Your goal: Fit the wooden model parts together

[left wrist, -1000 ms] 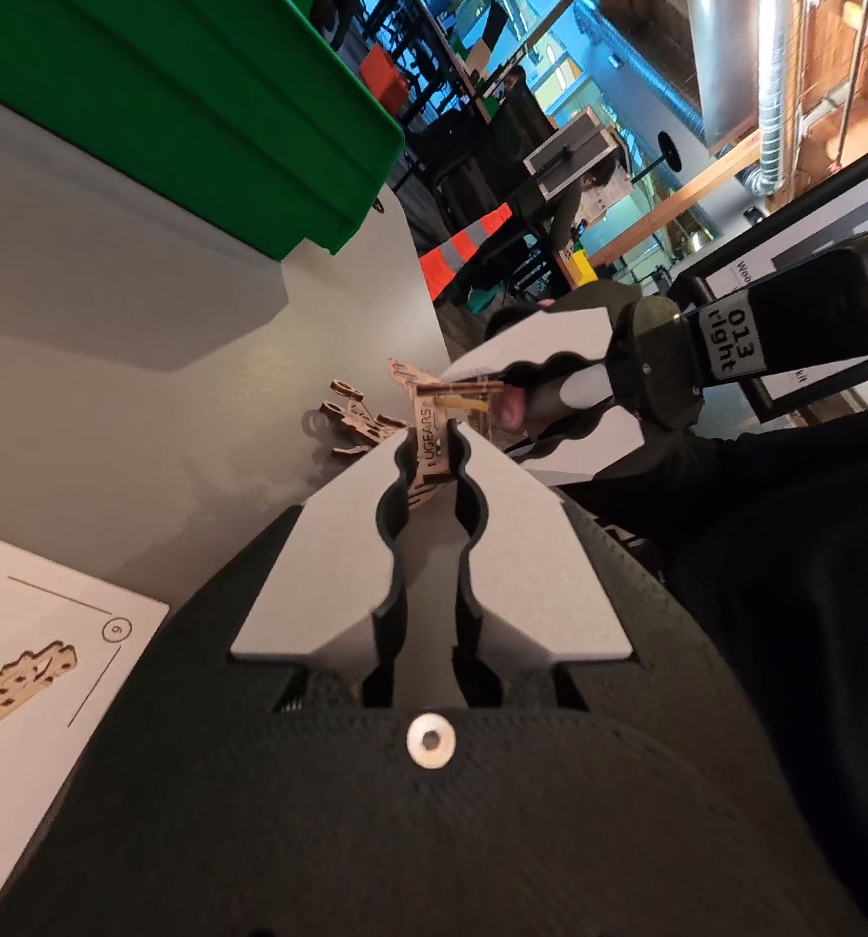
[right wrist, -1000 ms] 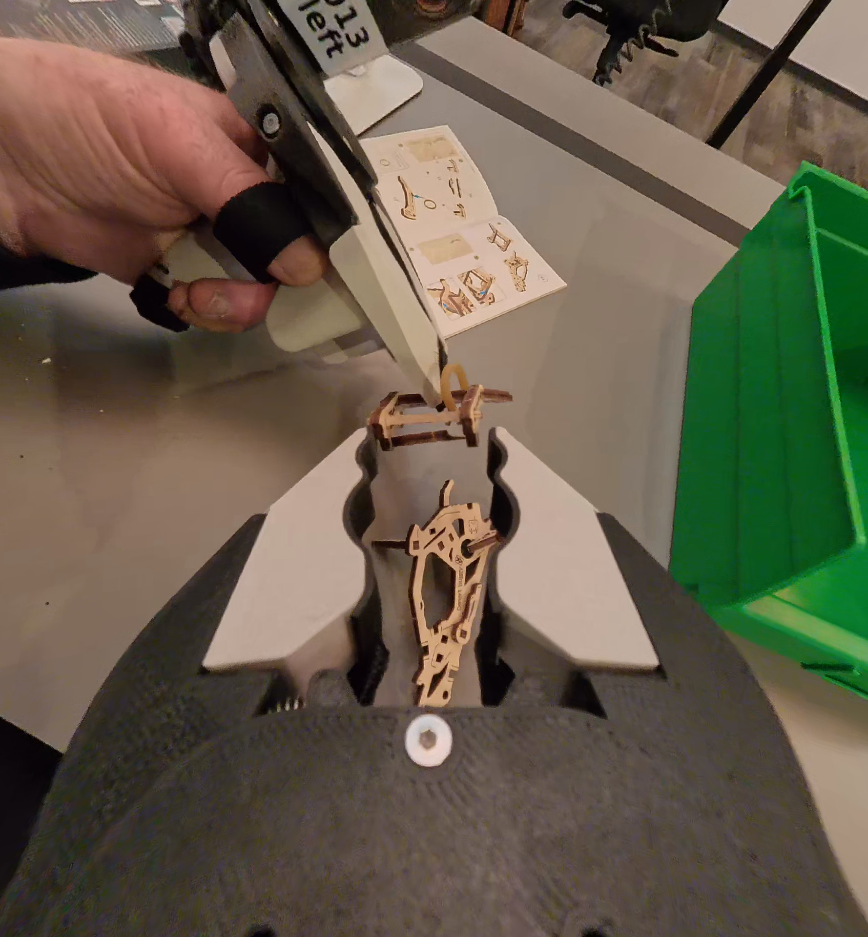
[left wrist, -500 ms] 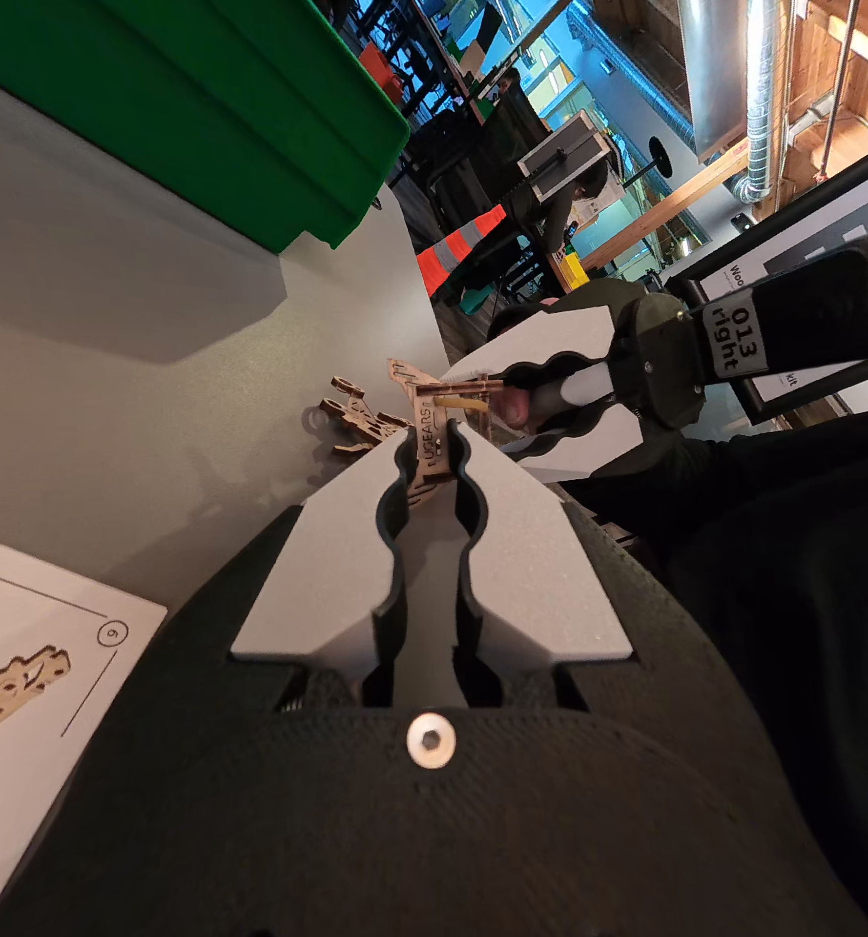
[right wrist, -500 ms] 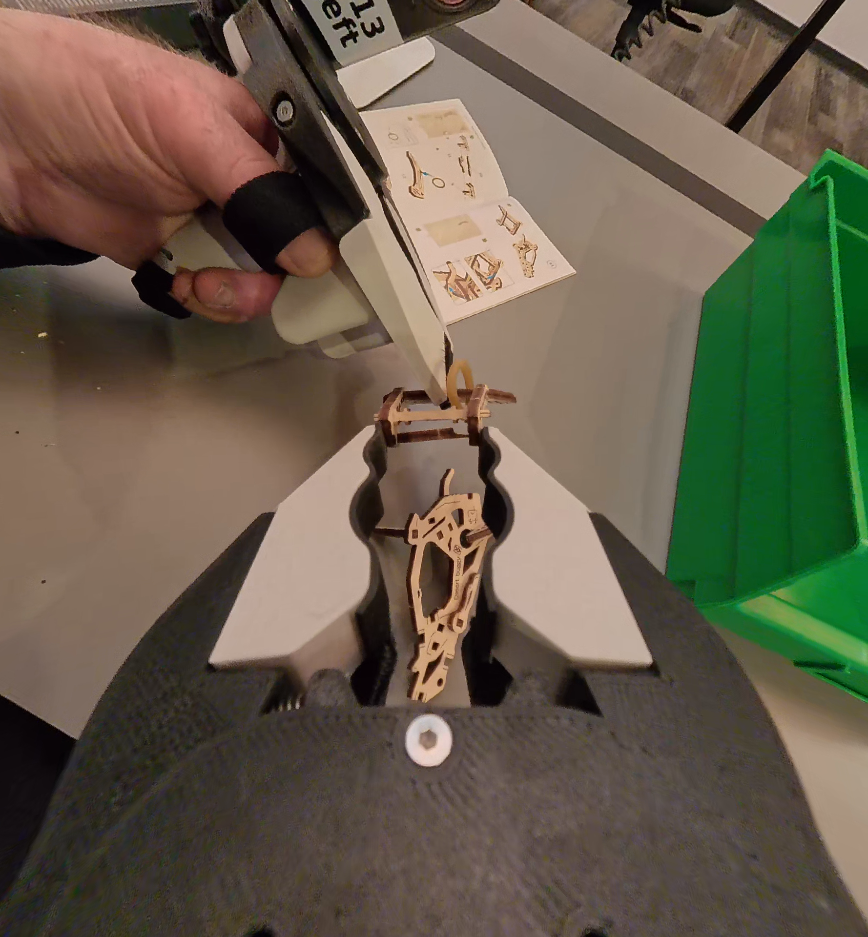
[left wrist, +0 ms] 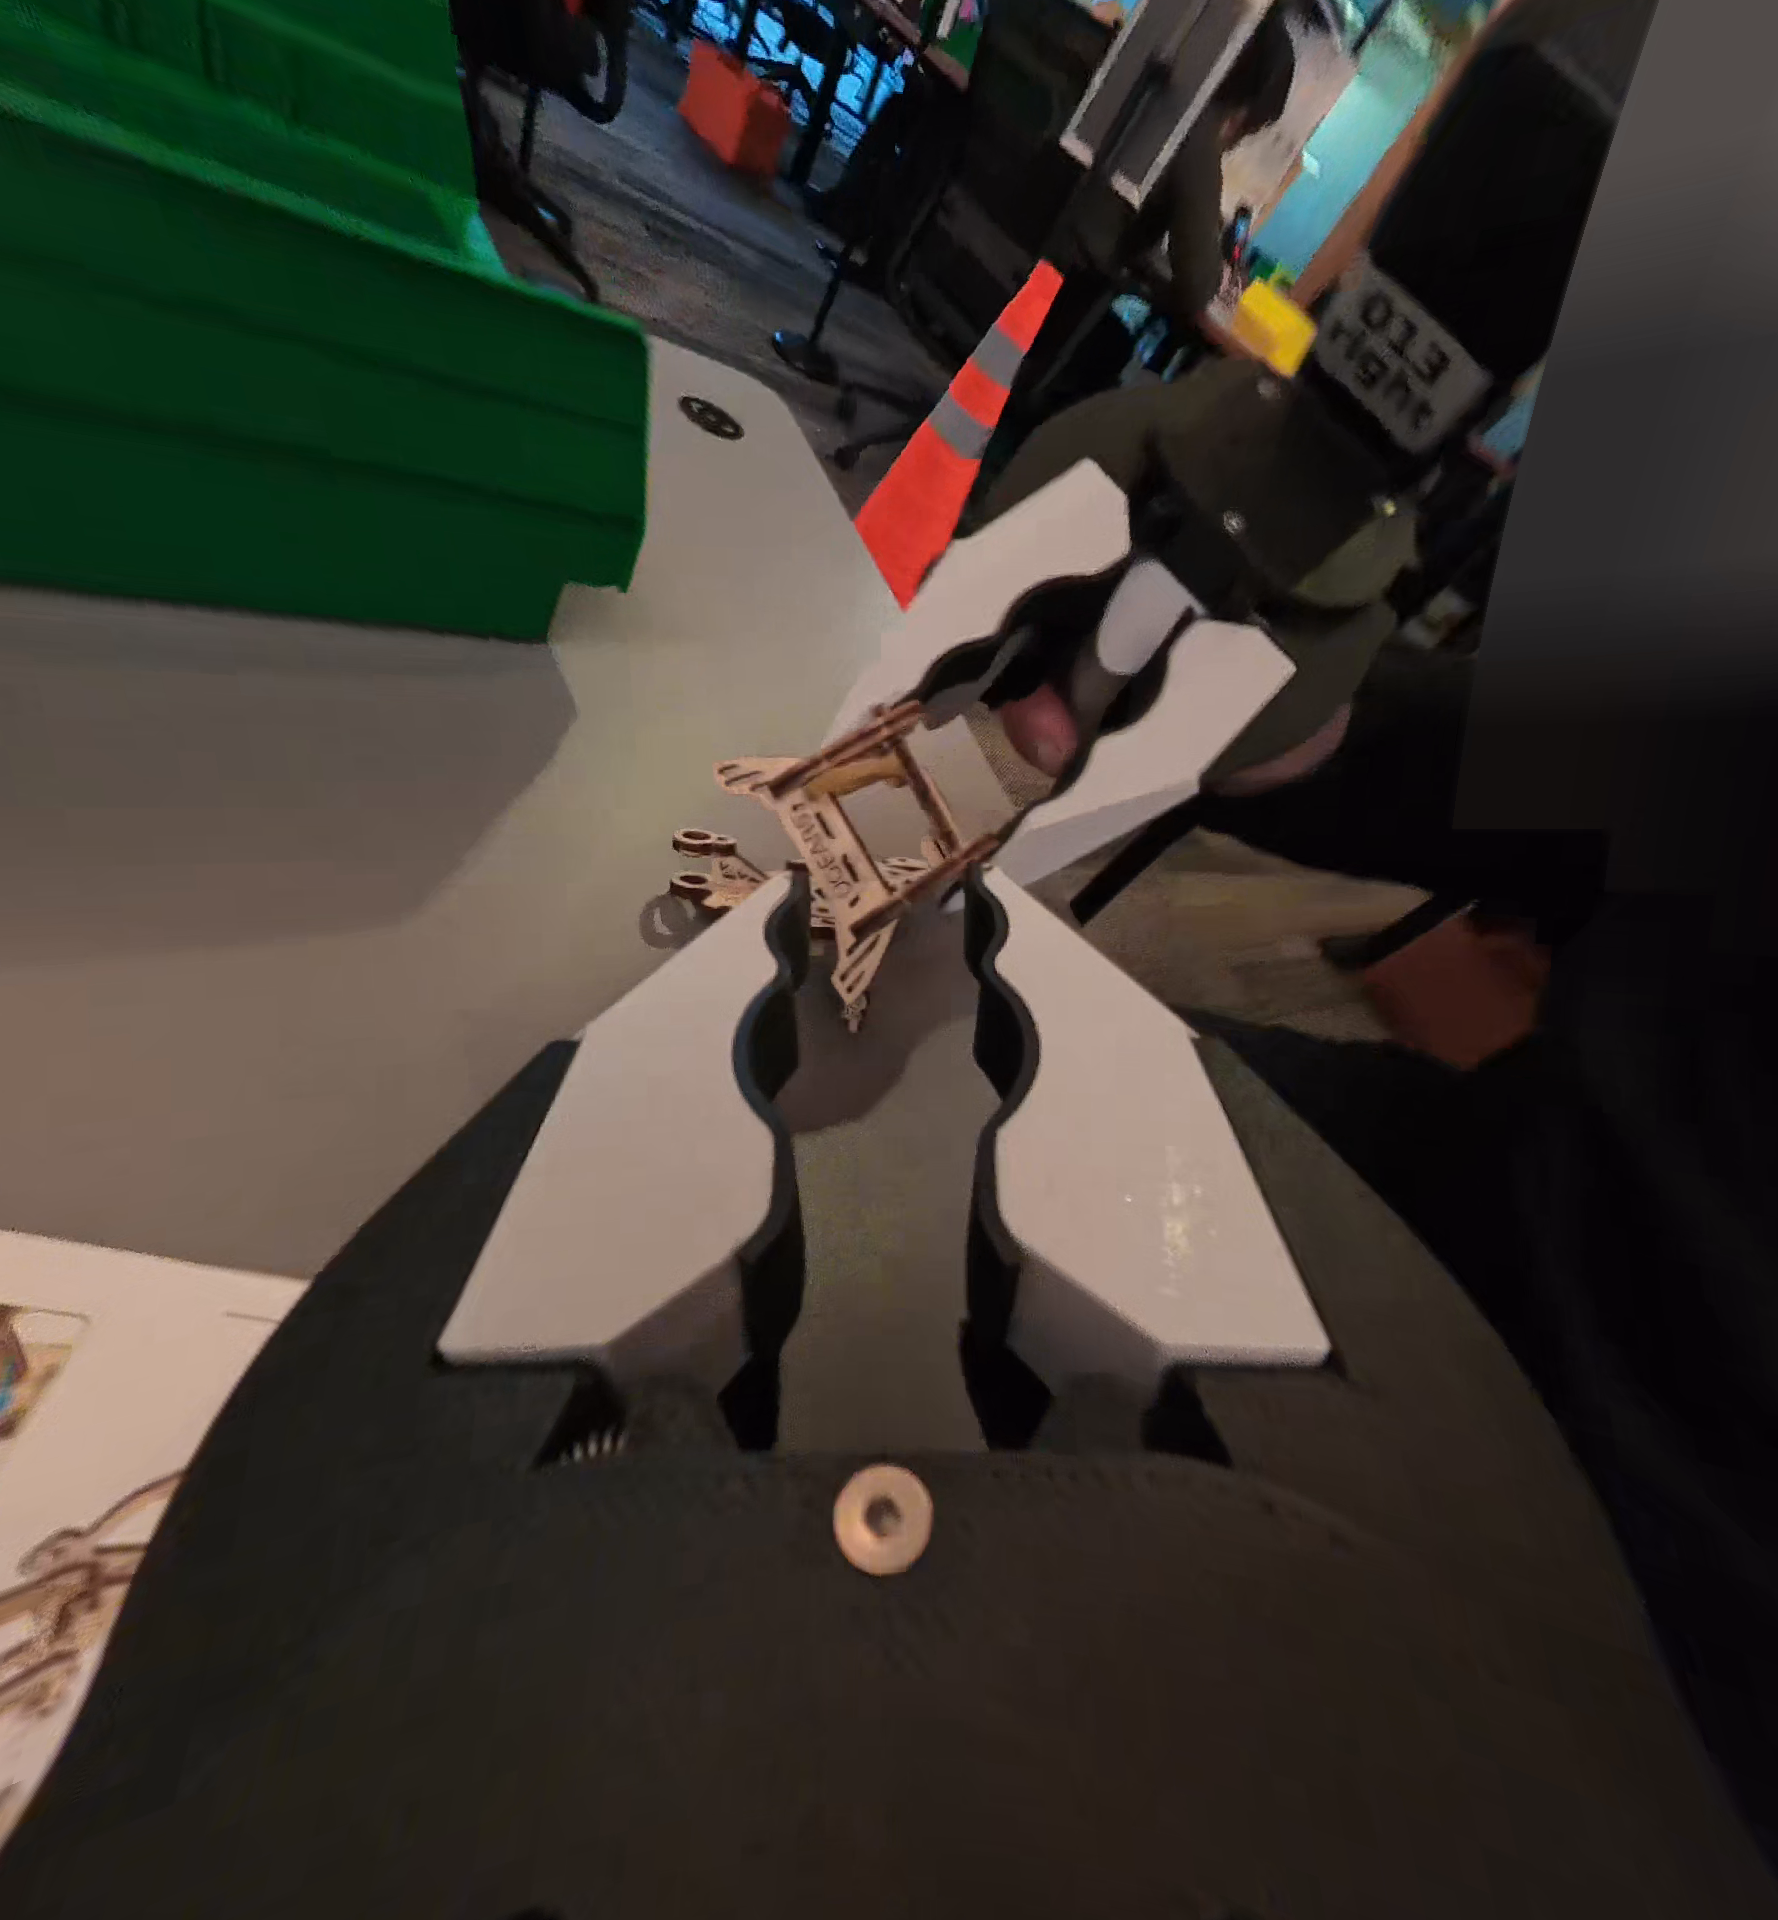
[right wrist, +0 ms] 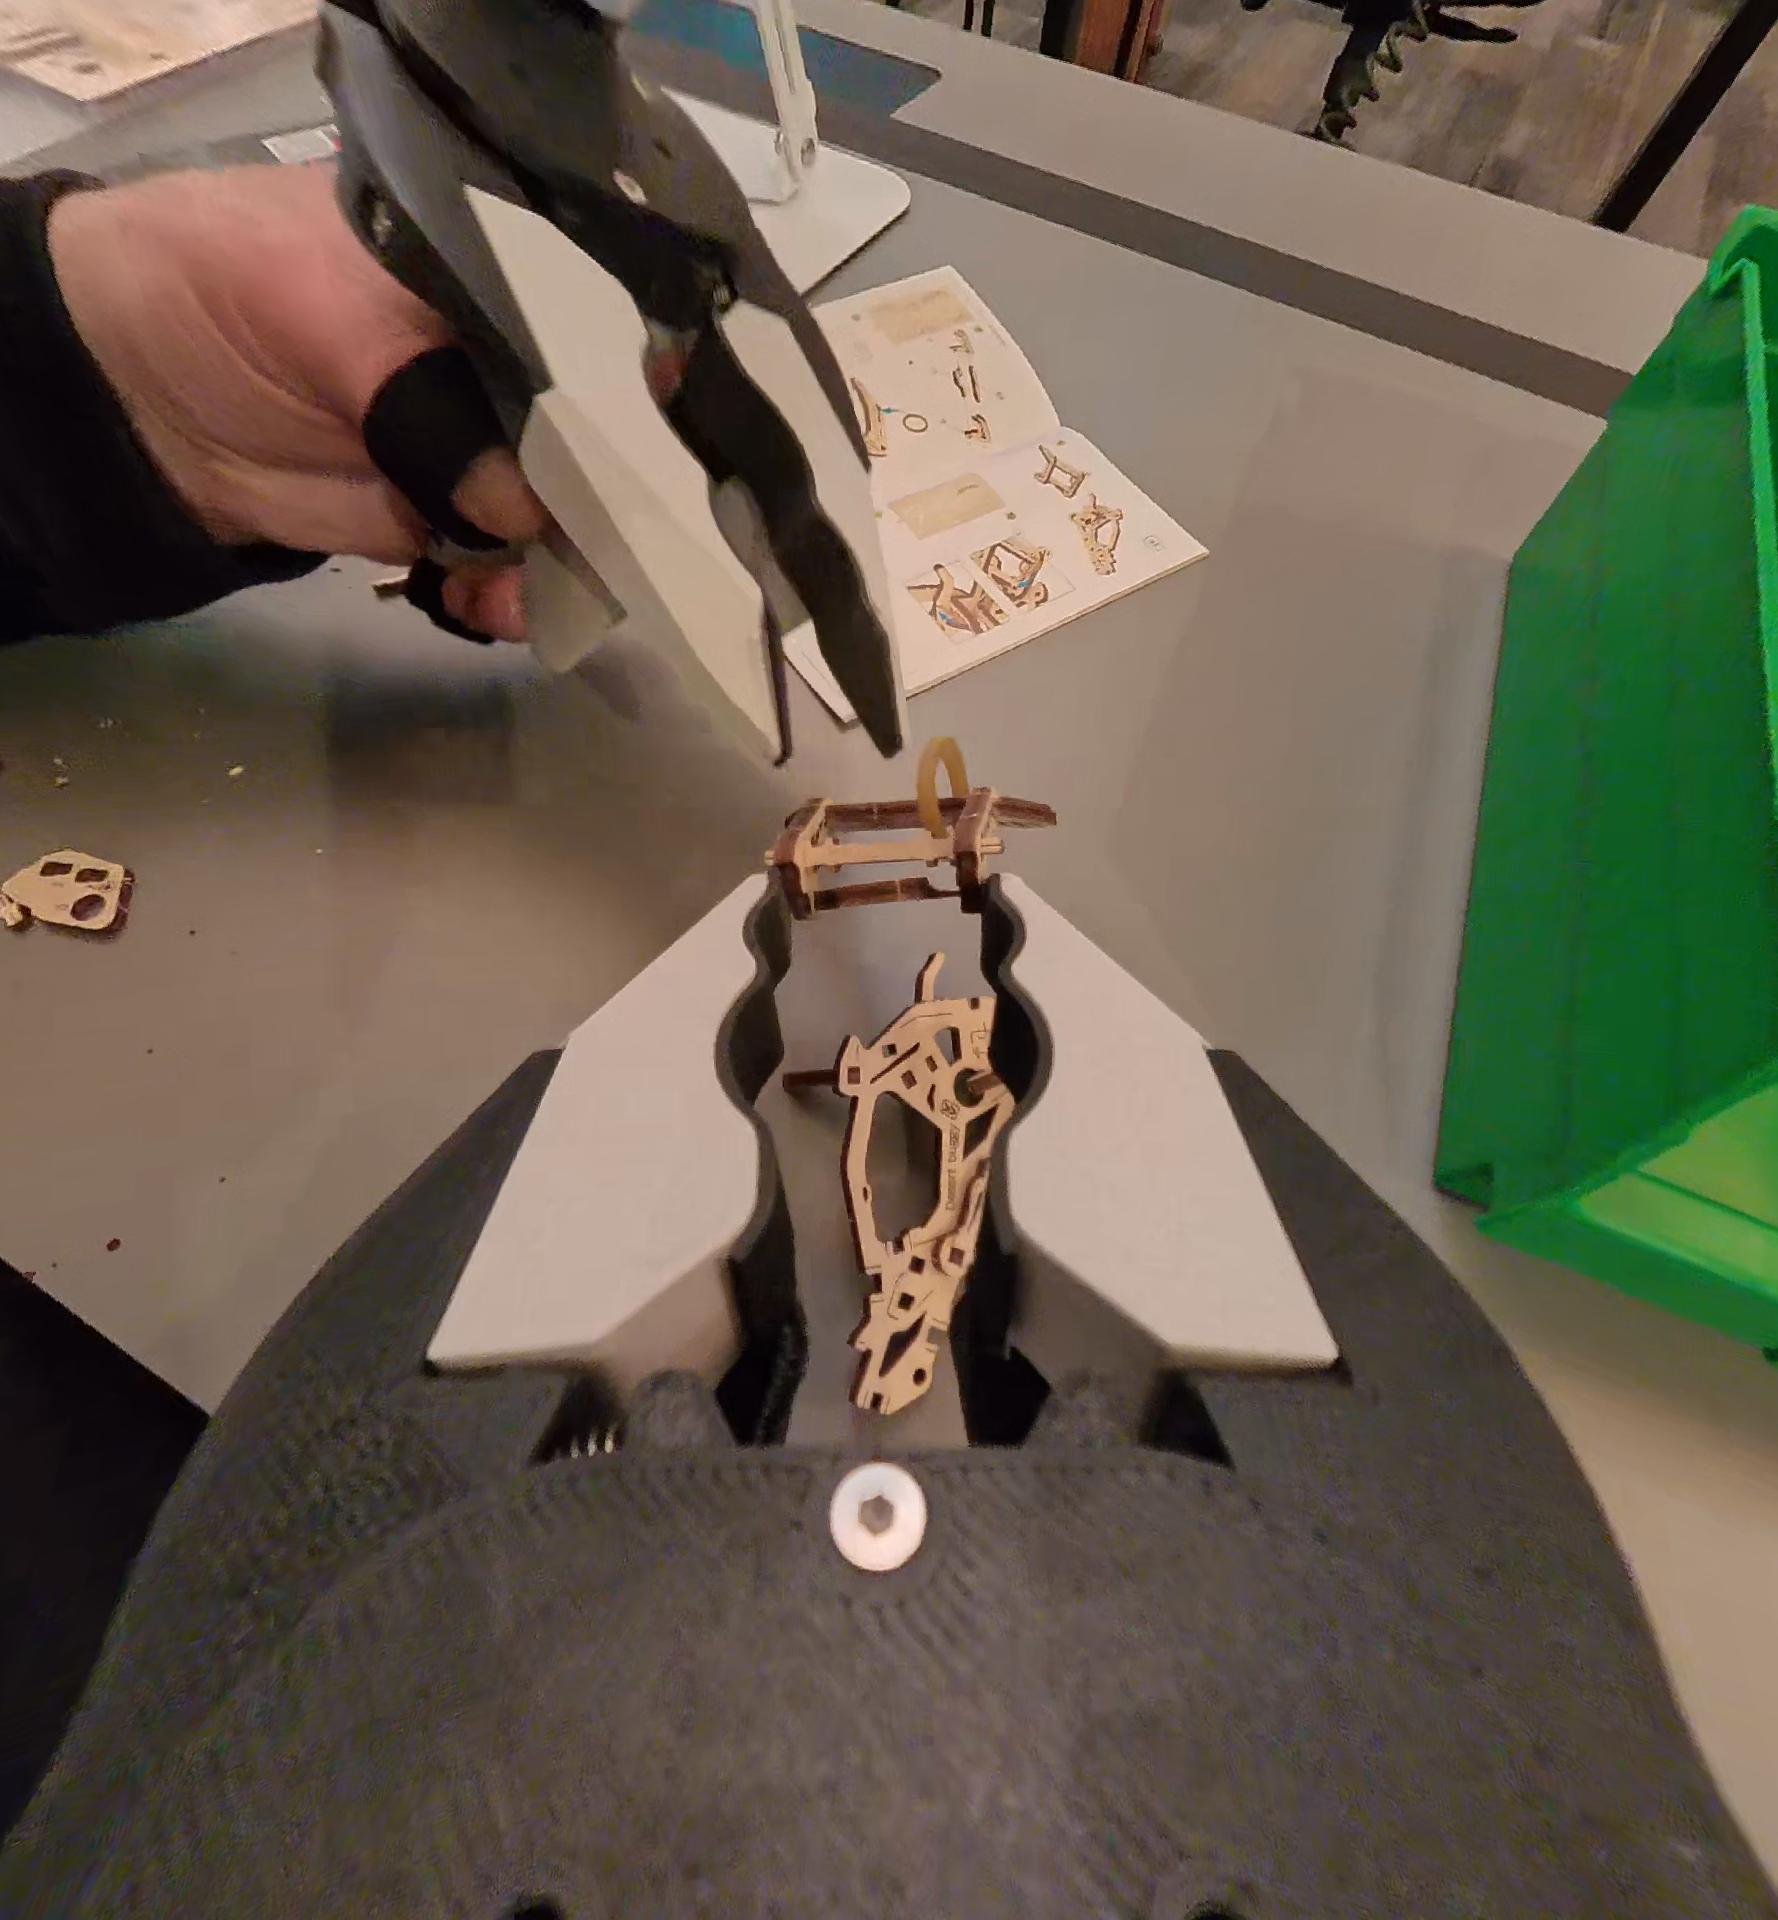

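Observation:
My right gripper [right wrist: 887, 883] is shut on a small wooden model frame [right wrist: 885, 852], gripped at its fingertips above the grey table [right wrist: 345, 1039]. A tan rubber band loop [right wrist: 939, 779] sticks up from the frame. A flat cut-out wooden plate [right wrist: 916, 1174] of the model reaches back between the fingers. My left gripper [left wrist: 880, 883] is open and empty, just short of the model [left wrist: 854, 831]. In the right wrist view the left gripper [right wrist: 833, 743] hangs just above the band, apart from it. The right gripper [left wrist: 952, 774] also shows in the left wrist view.
A green bin [right wrist: 1643, 831] stands at the right; it shows at the upper left in the left wrist view [left wrist: 241, 364]. An open instruction booklet [right wrist: 1020, 499] lies behind the model. Loose wooden pieces [right wrist: 64, 894] [left wrist: 703, 883] lie on the table. A white stand base [right wrist: 823, 197] sits at the back. My two grippers' fingertips are within a few centimetres of each other.
My left gripper was shut on the model; it has opened, let go and drawn back a little. The right gripper still holds the model.

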Available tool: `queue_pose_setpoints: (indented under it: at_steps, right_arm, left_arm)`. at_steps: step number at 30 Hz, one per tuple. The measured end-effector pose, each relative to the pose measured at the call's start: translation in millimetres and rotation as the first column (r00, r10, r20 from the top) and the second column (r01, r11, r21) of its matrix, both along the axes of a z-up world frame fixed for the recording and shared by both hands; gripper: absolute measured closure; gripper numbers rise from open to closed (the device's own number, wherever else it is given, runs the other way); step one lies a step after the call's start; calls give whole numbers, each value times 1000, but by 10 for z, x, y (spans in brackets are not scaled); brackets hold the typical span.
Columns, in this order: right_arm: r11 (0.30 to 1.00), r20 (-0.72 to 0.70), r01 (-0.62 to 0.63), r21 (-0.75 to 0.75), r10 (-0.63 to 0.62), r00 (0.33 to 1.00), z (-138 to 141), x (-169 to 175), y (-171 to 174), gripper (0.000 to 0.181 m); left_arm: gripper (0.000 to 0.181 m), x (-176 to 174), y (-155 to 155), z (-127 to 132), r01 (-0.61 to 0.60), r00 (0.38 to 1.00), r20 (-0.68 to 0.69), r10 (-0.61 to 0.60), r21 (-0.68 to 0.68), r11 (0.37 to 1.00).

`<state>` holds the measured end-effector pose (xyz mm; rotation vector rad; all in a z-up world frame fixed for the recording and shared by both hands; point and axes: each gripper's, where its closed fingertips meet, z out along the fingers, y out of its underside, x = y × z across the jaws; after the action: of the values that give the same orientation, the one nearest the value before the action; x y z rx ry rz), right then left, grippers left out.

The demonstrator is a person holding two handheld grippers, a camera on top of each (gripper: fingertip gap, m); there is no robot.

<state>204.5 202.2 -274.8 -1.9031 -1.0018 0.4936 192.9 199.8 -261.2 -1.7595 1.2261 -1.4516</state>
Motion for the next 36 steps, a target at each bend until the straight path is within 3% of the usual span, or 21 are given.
queue_pose_setpoints:
  at_steps: [2,5,9,21,25,30,33,36]
  right_arm:
    - [1000,-21,2,-9,-2,1000,23,3,-2,147]
    - [1000,-41,-9,-18,8,999,50,-25,-19,147]
    - [1000,-43,-17,-10,17,999,69,-28,-37,147]
    - [999,-5,-21,40,21,1000,113,-8,-51,137]
    - [996,-58,-87,13,88,994,209,13,-117,134]
    - [981,-149,-194,-21,189,971,370,213,-226,150]
    - [980,-100,-199,0,198,975,380,390,-215,171]
    - [966,-57,-257,19,258,965,348,364,-271,176]
  left_arm:
    - [155,3,-47,6,25,999,-29,-22,89,996]
    - [153,15,-57,-221,45,986,-168,-16,168,985]
    - [168,71,-101,-134,44,997,-65,-38,90,995]
    - [170,55,-103,-109,59,998,11,-60,43,997]
    - [170,39,-222,-36,145,987,67,-147,25,989]
    - [170,-60,-331,-84,234,972,-8,-234,89,968]
    - [170,-130,-415,-192,303,951,-110,-288,164,939]
    - [170,-136,-458,-256,334,940,-137,-313,176,926]
